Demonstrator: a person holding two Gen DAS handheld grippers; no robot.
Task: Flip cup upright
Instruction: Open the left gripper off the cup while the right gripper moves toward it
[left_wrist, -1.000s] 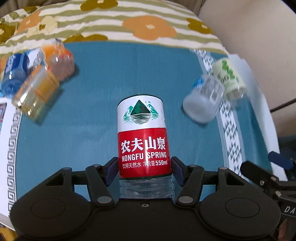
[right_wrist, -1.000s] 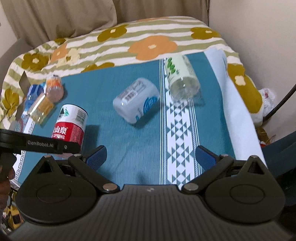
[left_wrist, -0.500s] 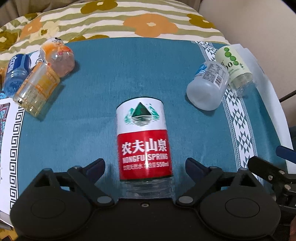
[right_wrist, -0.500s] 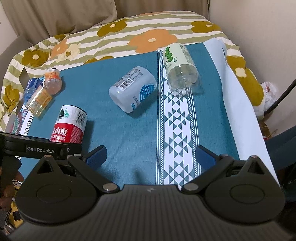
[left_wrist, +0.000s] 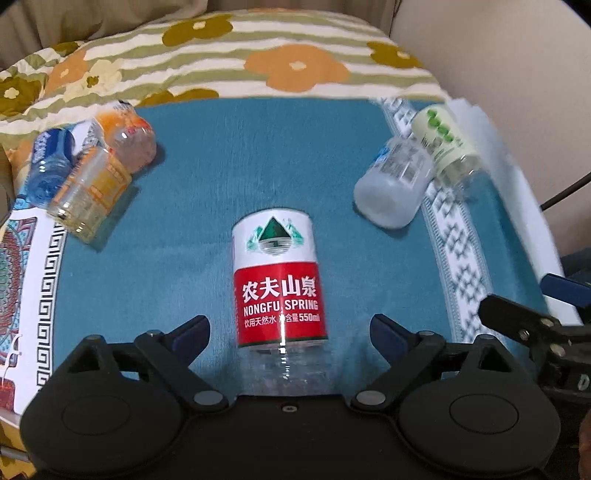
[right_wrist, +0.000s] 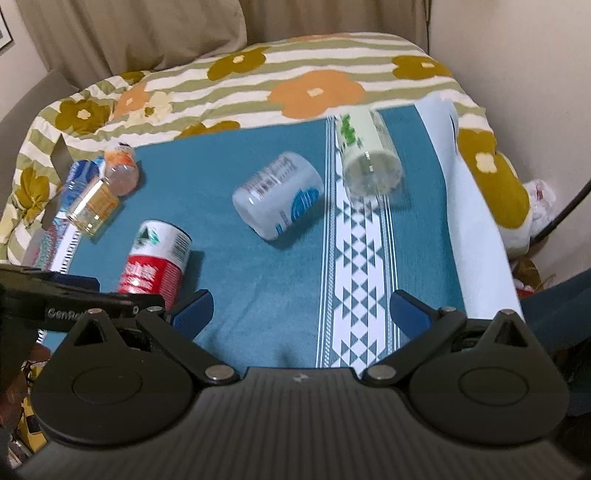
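Red-and-white labelled clear plastic cup (left_wrist: 279, 284) stands lower centre, long axis vertical, between wide-open, empty left gripper (left_wrist: 290, 328); right gripper (right_wrist: 301, 308) equally open, farther.

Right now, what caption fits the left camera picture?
Open left gripper straddling the red Nongfu Spring cup.

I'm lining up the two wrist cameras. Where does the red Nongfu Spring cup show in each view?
Left wrist: red Nongfu Spring cup at centre, between the open left gripper fingers.
Right wrist: same cup at lower left, beside the left gripper.
Shared landmark: white blue-logo cup lying on the teal cloth.
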